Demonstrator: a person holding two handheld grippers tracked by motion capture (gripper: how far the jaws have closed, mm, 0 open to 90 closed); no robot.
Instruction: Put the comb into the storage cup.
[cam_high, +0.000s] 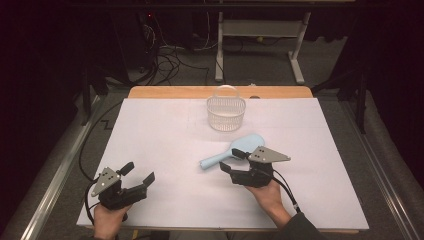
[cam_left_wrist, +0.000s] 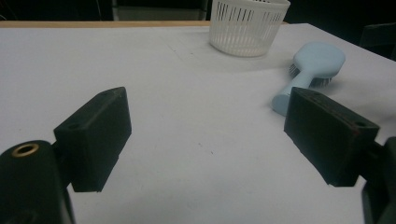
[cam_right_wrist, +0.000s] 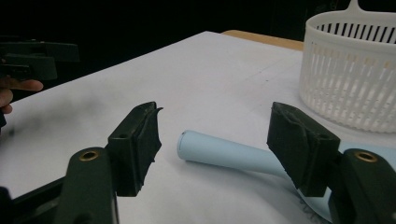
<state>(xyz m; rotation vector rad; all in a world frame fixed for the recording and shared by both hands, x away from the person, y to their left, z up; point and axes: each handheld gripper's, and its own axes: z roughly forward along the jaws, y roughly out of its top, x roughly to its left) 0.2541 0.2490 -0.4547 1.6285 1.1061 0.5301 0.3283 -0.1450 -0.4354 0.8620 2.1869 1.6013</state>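
A light blue hairbrush (cam_high: 220, 157) lies flat on the white table cover (cam_high: 165, 135), its handle pointing toward the front left. My right gripper (cam_high: 231, 161) is at the handle, open. In the right gripper view the handle (cam_right_wrist: 224, 151) lies across the gap a little ahead of the two pads, and neither pad touches it. My left gripper (cam_high: 139, 172) rests near the front left corner, open, with nothing between its jaws. Past its right jaw, in the left gripper view, the hairbrush (cam_left_wrist: 310, 65) lies bristles down.
A white slotted basket (cam_high: 226, 112) with a raised handle stands at the back centre, just beyond the brush head; it also shows as the basket (cam_left_wrist: 247, 25) and basket (cam_right_wrist: 350, 79). A wooden table edge (cam_high: 170, 92) runs along the back. Cables trail off the left side.
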